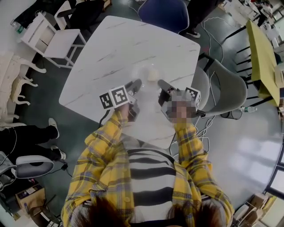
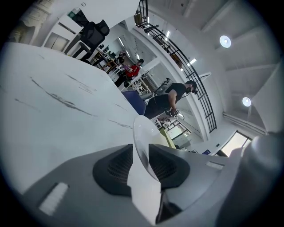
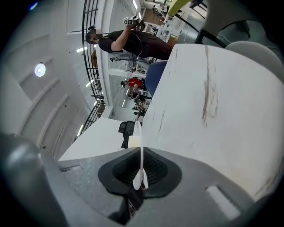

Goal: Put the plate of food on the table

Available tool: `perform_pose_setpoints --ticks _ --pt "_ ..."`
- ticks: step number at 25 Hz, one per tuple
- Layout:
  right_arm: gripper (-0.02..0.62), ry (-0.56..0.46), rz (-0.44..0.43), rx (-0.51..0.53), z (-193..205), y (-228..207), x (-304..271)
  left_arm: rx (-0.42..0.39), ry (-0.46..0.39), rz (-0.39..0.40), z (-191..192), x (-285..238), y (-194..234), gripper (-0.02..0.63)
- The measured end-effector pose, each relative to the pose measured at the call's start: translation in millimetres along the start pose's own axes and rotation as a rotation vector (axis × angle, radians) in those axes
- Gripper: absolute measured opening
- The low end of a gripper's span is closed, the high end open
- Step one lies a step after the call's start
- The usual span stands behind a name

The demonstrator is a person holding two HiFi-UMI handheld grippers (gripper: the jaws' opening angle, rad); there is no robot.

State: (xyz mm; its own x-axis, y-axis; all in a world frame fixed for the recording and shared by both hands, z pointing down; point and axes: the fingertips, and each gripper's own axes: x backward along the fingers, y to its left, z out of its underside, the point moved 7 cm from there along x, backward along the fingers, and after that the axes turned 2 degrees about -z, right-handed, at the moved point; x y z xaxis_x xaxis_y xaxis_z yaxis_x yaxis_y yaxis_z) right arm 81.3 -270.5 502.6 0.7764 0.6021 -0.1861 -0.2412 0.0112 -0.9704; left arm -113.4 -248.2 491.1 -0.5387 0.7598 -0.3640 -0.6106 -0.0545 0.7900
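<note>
A clear plate (image 1: 148,73) with a pale piece of food (image 1: 153,74) on it is over the near part of the white marble table (image 1: 133,44); I cannot tell whether it rests on the top. My left gripper (image 1: 136,84) is at the plate's left rim. In the left gripper view the rim (image 2: 142,133) runs between the jaws of the left gripper (image 2: 141,150), with a gap beside it, so the jaws stand open. My right gripper (image 1: 161,83) holds the right rim. In the right gripper view the right gripper (image 3: 141,156) is shut on the thin plate edge (image 3: 141,137).
Round the table stand a blue chair (image 1: 164,13) at the far side, a grey chair (image 1: 226,88) at the right and a white chair (image 1: 53,37) at the left. A yellow-green table (image 1: 262,57) is further right. A seated person's legs (image 1: 26,137) are at the left.
</note>
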Motion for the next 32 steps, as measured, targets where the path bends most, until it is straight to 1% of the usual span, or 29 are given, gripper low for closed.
perform_pose_setpoints --ticks 10,12,15,23,32 --pt "0.009 -0.021 0.031 -0.012 -28.0 -5.6 -39.9 0.050 0.010 0.002 -37.0 -33.9 22.0 0.092" --pt "0.009 -0.018 0.025 -0.018 -35.1 -8.8 -47.0 0.065 0.006 0.003 -43.3 -41.0 24.3 0.086" --pt "0.009 -0.017 0.041 -0.011 -46.0 -11.7 -55.5 0.077 0.000 -0.004 -51.7 -51.4 28.4 0.063" --pt "0.009 -0.003 0.045 -0.015 -66.9 -24.2 -78.4 0.097 -0.005 -0.024 -65.1 -76.0 41.5 0.055" --pt "0.009 -0.008 0.042 -0.060 -82.9 -41.6 -97.0 0.114 -0.005 -0.041 -77.0 -100.6 53.0 0.049"
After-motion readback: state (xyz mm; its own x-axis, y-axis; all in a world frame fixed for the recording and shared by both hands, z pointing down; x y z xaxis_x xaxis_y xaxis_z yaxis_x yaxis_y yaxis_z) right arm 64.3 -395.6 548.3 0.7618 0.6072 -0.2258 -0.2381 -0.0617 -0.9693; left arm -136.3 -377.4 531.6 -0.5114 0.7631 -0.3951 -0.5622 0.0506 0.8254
